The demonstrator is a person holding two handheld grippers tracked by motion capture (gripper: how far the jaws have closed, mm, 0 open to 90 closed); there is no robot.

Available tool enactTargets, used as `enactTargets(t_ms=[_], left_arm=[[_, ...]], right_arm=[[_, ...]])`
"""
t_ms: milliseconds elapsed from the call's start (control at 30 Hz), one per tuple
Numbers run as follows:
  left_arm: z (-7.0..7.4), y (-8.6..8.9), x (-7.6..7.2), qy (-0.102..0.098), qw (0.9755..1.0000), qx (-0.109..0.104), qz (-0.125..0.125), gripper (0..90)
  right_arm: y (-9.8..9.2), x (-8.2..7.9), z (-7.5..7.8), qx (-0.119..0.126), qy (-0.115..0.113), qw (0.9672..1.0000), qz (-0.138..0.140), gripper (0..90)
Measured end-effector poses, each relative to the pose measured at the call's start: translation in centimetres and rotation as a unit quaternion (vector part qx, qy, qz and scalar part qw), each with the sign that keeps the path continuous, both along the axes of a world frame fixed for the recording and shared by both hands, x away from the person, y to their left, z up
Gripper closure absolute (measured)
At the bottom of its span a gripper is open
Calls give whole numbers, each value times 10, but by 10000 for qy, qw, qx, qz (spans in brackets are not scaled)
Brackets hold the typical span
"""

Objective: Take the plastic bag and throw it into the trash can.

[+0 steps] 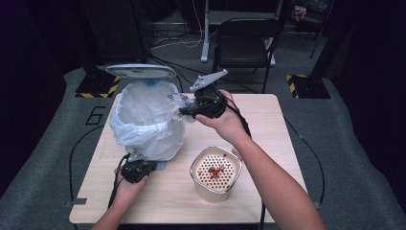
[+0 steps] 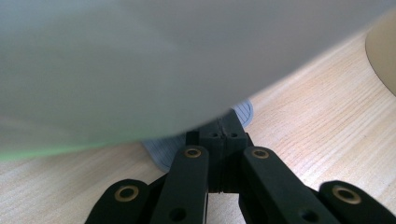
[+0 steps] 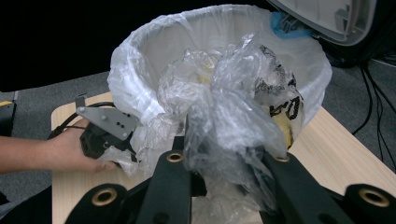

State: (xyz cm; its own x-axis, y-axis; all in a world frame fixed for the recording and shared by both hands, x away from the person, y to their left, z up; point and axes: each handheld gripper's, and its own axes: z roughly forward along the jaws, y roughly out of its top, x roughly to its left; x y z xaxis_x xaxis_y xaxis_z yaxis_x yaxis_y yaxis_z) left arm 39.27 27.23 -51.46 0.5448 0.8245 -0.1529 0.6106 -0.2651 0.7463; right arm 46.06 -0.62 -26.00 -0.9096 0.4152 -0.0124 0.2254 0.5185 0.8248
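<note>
High view: white bin (image 1: 146,127) at the table's (image 1: 268,124) left half, lined with a thin white bag folded over the rim, lid (image 1: 141,71) tipped up at the far side. Right gripper (image 1: 184,109) raised at the bin's right rim, clamped on a crumpled clear plastic wrapper (image 1: 178,101). Left gripper (image 1: 143,165) low at the bin's near foot, hand resting on the wood.

Right gripper view: wrapper (image 3: 233,112) bunched and glossy, see-through, printed with black lettering, something yellowish inside; jaws nearly together, pinching its lower folds. Held just before the bin's (image 3: 140,74) open mouth, level with the rim. Blue patch under the raised lid (image 3: 327,16). Farther off, left gripper (image 3: 105,133) tucked against the bin's base.

Left gripper view: jaws fully closed, pressed on a grey ribbed pedal (image 2: 161,151) poking out beneath the bin's (image 2: 140,60) curved white wall.

Beige tub with a perforated top (image 1: 215,173) near the table's front, close to the bin, red bits on its holes. Right half of the table bare, far right corner free. Bin mouth wide, rim uneven with loose bag folds. Black chair (image 1: 246,40) beyond the far edge.
</note>
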Motion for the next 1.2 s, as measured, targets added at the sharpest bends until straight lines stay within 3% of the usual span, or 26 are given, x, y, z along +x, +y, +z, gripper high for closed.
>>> enactTargets(t_ms=[200, 500, 700, 733, 800, 1200], left_arm=[[0, 0, 1, -181, 9998, 44, -39, 900], [1, 2, 2, -138, 9998, 88, -82, 900], [1, 2, 2, -122, 9998, 91, -90, 900], [1, 4, 2, -111, 9996, 183, -166, 900], [0, 2, 2, -170, 9998, 75, -76, 900], [0, 2, 1, -163, 9998, 102, -89, 900]], right_arm=[[17, 7, -4, 24, -34, 10000, -1, 781], [37, 14, -5, 197, -21, 9998, 85, 775], [52, 16, -8, 180, -87, 9997, 151, 767], [55, 16, -8, 177, -110, 9997, 140, 763], [58, 16, -10, 186, -91, 9997, 147, 752], [76, 24, -19, 153, -127, 9998, 41, 672]])
